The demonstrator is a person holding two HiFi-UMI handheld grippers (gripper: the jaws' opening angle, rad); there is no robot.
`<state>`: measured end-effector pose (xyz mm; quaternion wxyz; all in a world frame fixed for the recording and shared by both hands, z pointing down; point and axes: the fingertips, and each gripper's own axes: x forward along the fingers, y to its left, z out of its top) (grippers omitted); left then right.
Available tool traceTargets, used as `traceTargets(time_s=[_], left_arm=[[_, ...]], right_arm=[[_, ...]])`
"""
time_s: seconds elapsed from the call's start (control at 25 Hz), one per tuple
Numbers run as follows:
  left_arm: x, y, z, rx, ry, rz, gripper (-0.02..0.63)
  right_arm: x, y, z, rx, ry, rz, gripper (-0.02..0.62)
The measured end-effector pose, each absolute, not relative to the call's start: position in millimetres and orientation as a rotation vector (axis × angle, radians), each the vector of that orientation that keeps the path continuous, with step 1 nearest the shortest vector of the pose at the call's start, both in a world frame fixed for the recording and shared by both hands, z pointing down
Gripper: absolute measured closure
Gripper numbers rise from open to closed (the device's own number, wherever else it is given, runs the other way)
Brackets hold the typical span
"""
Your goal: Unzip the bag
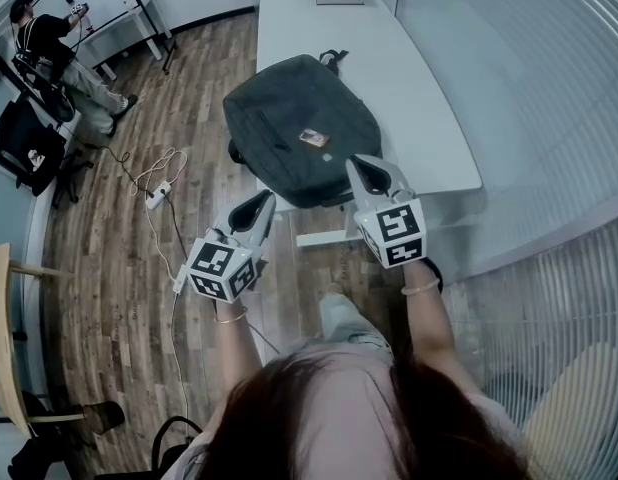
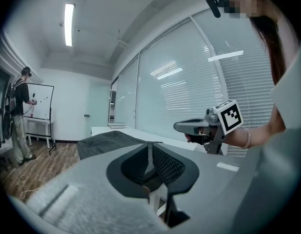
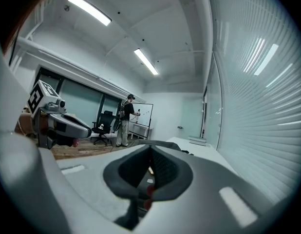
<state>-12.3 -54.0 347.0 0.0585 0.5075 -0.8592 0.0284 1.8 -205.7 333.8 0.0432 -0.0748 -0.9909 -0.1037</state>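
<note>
The left gripper [image 1: 260, 205] hangs near the person, short of the table [image 1: 419, 88] and to its left. Its jaws stand narrow, a thin slit between them, with nothing in it.

The bag [image 1: 299, 128], a dark backpack, lies flat on the near left part of the table, and its left side seems to reach past the table's edge. A small patch [image 1: 313, 137] sits on its top face. Neither the zip line nor its pull can be made out from here.

The right gripper [image 1: 366, 171] is just short of the bag's near right corner, jaws pressed together and empty.

The step in hand looks like the approach, so nothing is gripped yet. To do it well:

- Find the pull before committing either gripper.
- Spread the left jaws wider and pinch the fabric just beside the zip's closed end, to keep the bag steady.
- Open the right jaws, then close them squarely on the pull.
- Draw along the zip line, not upward.

Since the bag lies near the edge, a hard tug toward the person could drag it off.
</note>
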Motion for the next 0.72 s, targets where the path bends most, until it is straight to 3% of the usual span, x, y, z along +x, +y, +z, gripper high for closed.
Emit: traceTargets(time_s=[0.72], left_arm=[[35.9,-21.3,307.6,1.476,-2.731,-0.023,0.595]], right_arm=[[57.5,-171.7,304.0,-0.104,-3.102,-0.304,0.592]])
